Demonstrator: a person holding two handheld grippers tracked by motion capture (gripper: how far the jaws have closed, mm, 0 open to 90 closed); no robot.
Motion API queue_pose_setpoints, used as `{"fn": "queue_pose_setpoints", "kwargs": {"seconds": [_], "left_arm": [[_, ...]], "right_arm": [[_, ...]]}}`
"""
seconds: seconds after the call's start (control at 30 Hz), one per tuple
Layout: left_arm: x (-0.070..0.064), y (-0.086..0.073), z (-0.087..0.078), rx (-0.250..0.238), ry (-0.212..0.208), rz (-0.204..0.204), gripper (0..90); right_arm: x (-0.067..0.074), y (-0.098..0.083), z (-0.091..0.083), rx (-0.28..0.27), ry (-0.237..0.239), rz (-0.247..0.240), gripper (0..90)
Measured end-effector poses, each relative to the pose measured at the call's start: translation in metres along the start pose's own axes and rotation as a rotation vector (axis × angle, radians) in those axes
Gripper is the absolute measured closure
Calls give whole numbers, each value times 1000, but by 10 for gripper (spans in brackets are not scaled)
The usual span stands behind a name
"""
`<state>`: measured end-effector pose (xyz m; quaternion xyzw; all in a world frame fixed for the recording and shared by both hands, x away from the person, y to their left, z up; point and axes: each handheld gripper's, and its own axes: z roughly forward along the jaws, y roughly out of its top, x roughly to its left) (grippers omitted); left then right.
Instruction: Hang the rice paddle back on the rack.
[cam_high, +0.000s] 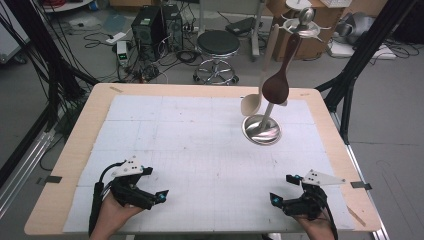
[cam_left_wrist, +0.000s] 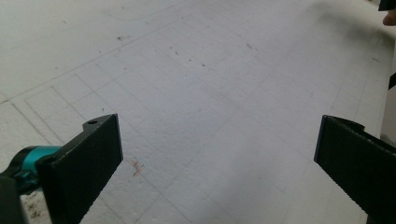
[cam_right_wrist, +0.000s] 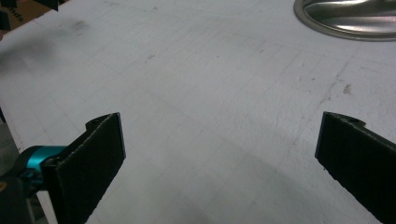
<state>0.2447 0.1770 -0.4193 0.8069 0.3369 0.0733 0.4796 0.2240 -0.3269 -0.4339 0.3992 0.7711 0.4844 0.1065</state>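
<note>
Steel stand (cam_high: 261, 131) bears brown spoon (cam_high: 276, 86) and beige spoon (cam_high: 251, 103).

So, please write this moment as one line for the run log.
left tool: open, holds nothing | right tool: open, holds nothing | dark spoon, pale spoon: hanging on stand | mat: bare between tools

- High view: fixed above the near edge, looking forward and down across the whole table (cam_high: 70, 165) — floor clutter beyond.
- Left gripper view: low and close over the white mat (cam_left_wrist: 210, 93), facing across it.
- Right gripper view: equally low, facing the steel base (cam_right_wrist: 348, 21) — shared with the high view (cam_high: 261, 131).
</note>
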Motion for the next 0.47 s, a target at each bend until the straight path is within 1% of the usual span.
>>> {"fn": "queue_pose_setpoints", "kwargs": {"seconds": [0.47], "left_arm": [[-1, -3, 3, 16, -7, 2, 16]], "right_arm": [[3, -2, -5, -13, -9, -7, 9]]}}
